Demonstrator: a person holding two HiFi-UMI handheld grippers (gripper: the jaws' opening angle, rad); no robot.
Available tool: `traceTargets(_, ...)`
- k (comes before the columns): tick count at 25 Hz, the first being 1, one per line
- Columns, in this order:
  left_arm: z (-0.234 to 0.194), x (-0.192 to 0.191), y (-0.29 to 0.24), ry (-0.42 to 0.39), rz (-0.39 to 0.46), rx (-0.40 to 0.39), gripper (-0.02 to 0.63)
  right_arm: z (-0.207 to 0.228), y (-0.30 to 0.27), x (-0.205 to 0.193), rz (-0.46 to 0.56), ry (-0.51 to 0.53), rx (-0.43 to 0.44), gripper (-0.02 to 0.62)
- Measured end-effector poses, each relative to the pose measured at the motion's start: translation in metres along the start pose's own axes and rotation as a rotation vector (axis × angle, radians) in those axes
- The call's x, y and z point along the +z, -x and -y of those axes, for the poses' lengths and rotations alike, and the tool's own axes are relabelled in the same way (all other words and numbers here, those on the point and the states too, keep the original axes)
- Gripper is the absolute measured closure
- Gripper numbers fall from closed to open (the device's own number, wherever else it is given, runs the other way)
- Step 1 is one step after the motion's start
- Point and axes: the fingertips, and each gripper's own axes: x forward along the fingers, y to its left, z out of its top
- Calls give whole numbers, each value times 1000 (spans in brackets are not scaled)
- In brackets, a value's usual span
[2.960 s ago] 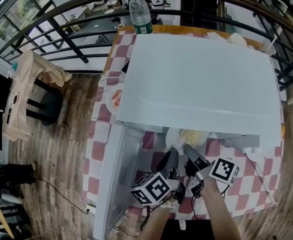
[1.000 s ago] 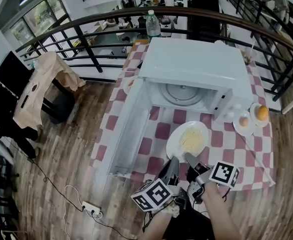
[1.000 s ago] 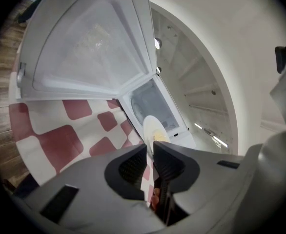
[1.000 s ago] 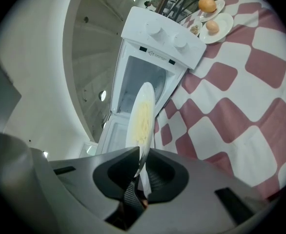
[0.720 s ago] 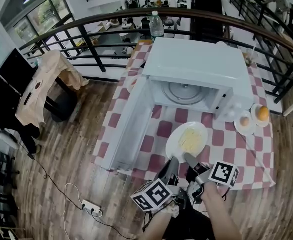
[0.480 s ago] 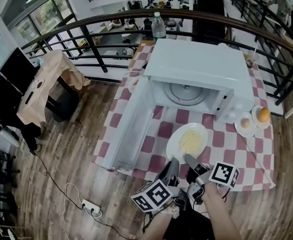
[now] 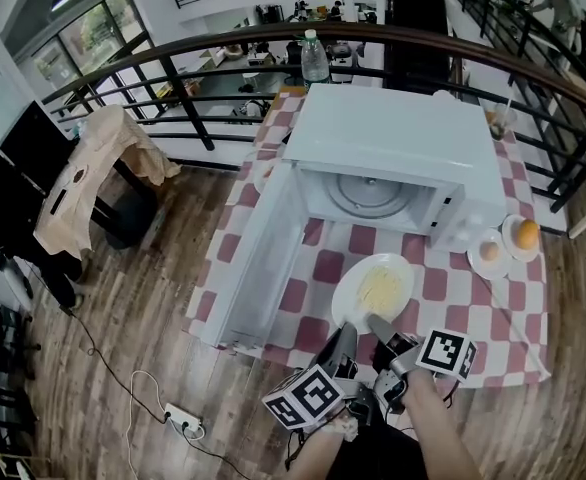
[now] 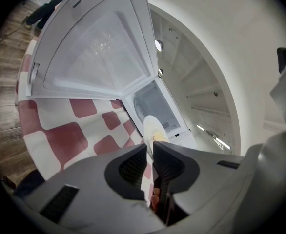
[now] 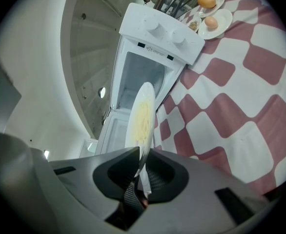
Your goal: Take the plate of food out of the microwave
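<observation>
Plate of food (image 7: 373,290), clear of the oven and gripped at its near rim by both grippers; parts listed in descending size.

Bench (image 7: 453,303): covered with a red-and-white checked cloth, it carries everything below.

Microwave (image 7: 393,148): stands at the far side. Its door (image 7: 258,258) is swung fully open to the person's left, and the cavity shows only a bare glass turntable (image 7: 371,194).

Plate: a round white dish with a pale yellow heap at its centre. It lies in front of the cavity mouth, between the oven and the grippers. Whether it rests on the cloth or hangs just above it cannot be told.

Left gripper (image 7: 344,332) and right gripper (image 7: 377,325): side by side at the plate's nearest edge. Each has its jaws closed on the rim, which runs into the narrow gap between them in both gripper views (image 8: 151,150) (image 9: 140,165).

Two small dishes (image 7: 503,243): to the right of the plate, well apart from it, holding an egg and an orange fruit.

Governing relation: the whole plate extends straight ahead of both pairs of jaws, toward the oven. Neither hand is nearer, so a set-down would probably need both wrists lowered level together.
</observation>
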Motion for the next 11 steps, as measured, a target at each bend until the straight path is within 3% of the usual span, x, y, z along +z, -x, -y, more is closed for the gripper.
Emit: traceTargets(11,1,-5,-7,5,-12,5,541,6,2,6,-5,-12,-10,560)
